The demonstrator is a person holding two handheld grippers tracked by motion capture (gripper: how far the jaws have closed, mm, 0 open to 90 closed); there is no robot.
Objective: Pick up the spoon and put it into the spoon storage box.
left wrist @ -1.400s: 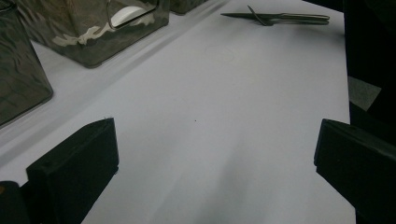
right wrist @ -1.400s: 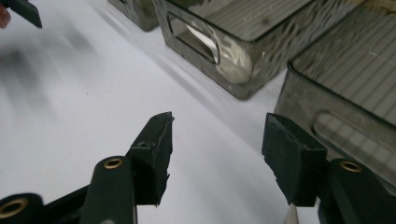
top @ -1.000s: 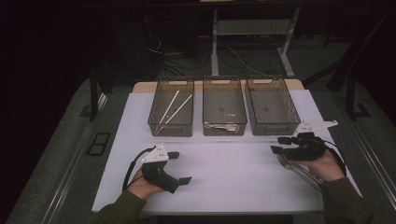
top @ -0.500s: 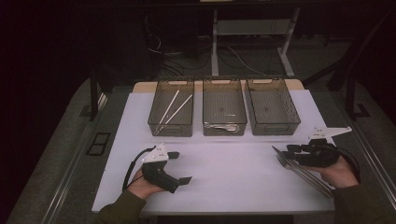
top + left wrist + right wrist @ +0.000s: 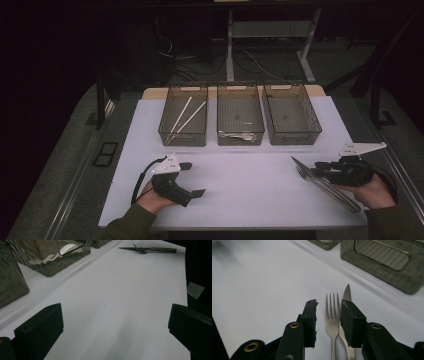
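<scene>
Right gripper (image 5: 328, 312), right gripper view: two black jaws parted a little, straddling a fork (image 5: 332, 315) that lies flat on the white table sheet (image 5: 262, 290). Fork tines, four counted, point up-frame between the jaw tips; no contact with either pad can be confirmed. One table knife (image 5: 346, 296) lies just beside the fork on its right, blade tip showing above the right-hand jaw, the rest passing under that jaw.

High view: same right gripper (image 5: 330, 171) at lower right of frame, held in the person's right hand (image 5: 372, 192). The fork (image 5: 304, 173) and knife (image 5: 300, 165) lie side by side as a slanted pair, running from mid-right down toward the lower right corner.

Left gripper (image 5: 116, 322), left gripper view: jaws set wide apart, nothing between them but bare white sheet. In the high view it sits at lower left (image 5: 189, 179), resting in the left hand (image 5: 152, 197), well apart from the cutlery.

Upper centre of the high view: three dark see-through bins in a row. Left bin (image 5: 184, 135) holds two pale chopsticks (image 5: 187, 117), lying slantwise. Middle bin (image 5: 240, 137) holds pale metal cutlery at its near end (image 5: 237, 135), kind and count too small to tell. Right bin (image 5: 292, 136): contents not discernible.

Writing: no brand, label or lettering legible on bins, grippers or cutlery.
</scene>
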